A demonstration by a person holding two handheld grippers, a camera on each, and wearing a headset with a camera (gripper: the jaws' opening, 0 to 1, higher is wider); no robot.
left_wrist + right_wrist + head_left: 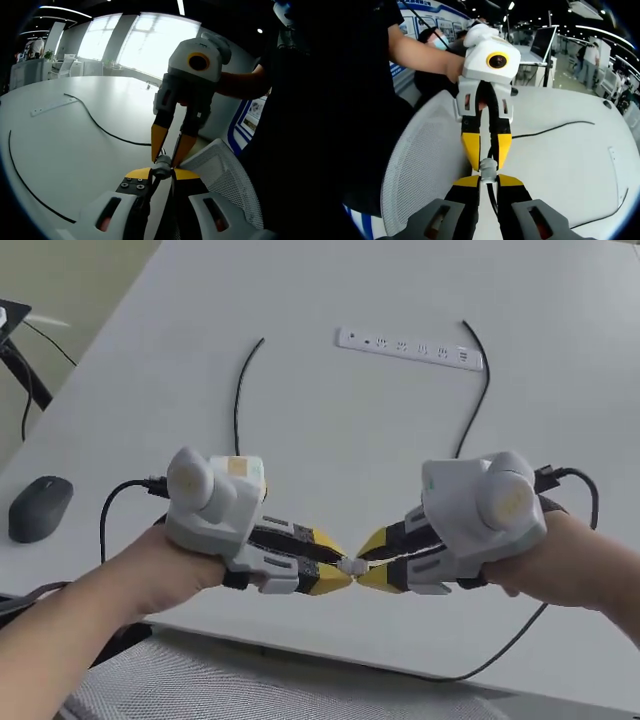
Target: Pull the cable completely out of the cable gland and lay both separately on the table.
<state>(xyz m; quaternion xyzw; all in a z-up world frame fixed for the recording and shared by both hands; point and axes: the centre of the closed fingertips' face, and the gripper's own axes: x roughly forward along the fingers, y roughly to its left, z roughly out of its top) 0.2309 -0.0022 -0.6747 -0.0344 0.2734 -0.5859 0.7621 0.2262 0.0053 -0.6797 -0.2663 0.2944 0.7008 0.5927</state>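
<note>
Near the table's front edge my two grippers meet tip to tip. A small grey-white cable gland [350, 566] sits between them. My left gripper [338, 576] is shut on the cable gland [161, 162]. From the gland [488, 168] a thin black cable [492, 197] runs back between the yellow jaws of my right gripper [489, 181], which is shut on it. In the left gripper view the right gripper [168, 155] points down at the gland with the cable [176, 147] between its fingers. Gland and cable are joined and held above the table.
A white power strip [410, 347] lies at the far middle of the white table [330, 430], with black cords [240, 390] curving on either side. A dark mouse [38, 507] rests at the left edge. A grey mesh chair [200, 690] is below the front edge.
</note>
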